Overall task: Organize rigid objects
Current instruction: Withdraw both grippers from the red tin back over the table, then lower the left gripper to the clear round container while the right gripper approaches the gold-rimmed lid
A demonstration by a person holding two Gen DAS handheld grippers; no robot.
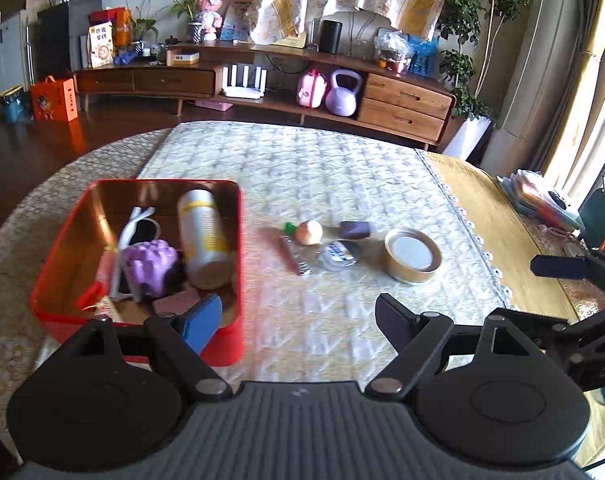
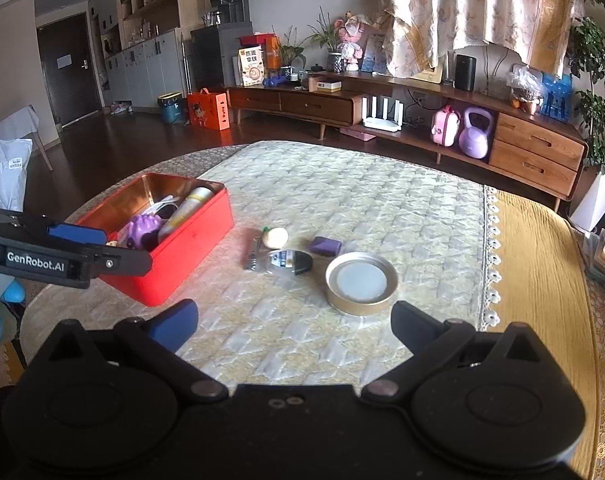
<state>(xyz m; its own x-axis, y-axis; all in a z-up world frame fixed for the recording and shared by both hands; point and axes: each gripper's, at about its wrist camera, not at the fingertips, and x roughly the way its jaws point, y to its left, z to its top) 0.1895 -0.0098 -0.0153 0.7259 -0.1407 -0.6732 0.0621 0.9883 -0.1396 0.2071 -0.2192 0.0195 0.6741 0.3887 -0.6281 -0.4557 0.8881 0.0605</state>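
Note:
A red tin box (image 1: pixel 66 332) (image 2: pixel 190 240) sits on the left of the cloth. Inside lie a silver-and-yellow can (image 1: pixel 204 236) (image 2: pixel 184 210), a purple knobbly toy (image 1: pixel 150 264) (image 2: pixel 142 228), white sunglasses (image 1: pixel 136 232) and a brown block (image 1: pixel 176 302). My left gripper (image 1: pixel 298 320) is open and empty, its blue finger over the box's near right corner. On the cloth lie a round gold lid (image 1: pixel 412 254) (image 2: pixel 361 282), a purple block (image 1: pixel 354 229) (image 2: pixel 325 245), a small peach-coloured ball (image 1: pixel 308 232) (image 2: pixel 275 237), a clear packet (image 1: pixel 336 254) (image 2: pixel 288 261) and a small metal tool (image 1: pixel 292 256) (image 2: pixel 253 258). My right gripper (image 2: pixel 294 322) is open, empty, just short of the lid.
A quilted cream cloth (image 1: pixel 322 168) covers the round table; a yellow cloth (image 2: pixel 542 280) lies to the right. A stack of papers (image 1: pixel 538 196) rests at the far right edge. A wooden TV cabinet (image 2: pixel 422 120) stands beyond the table.

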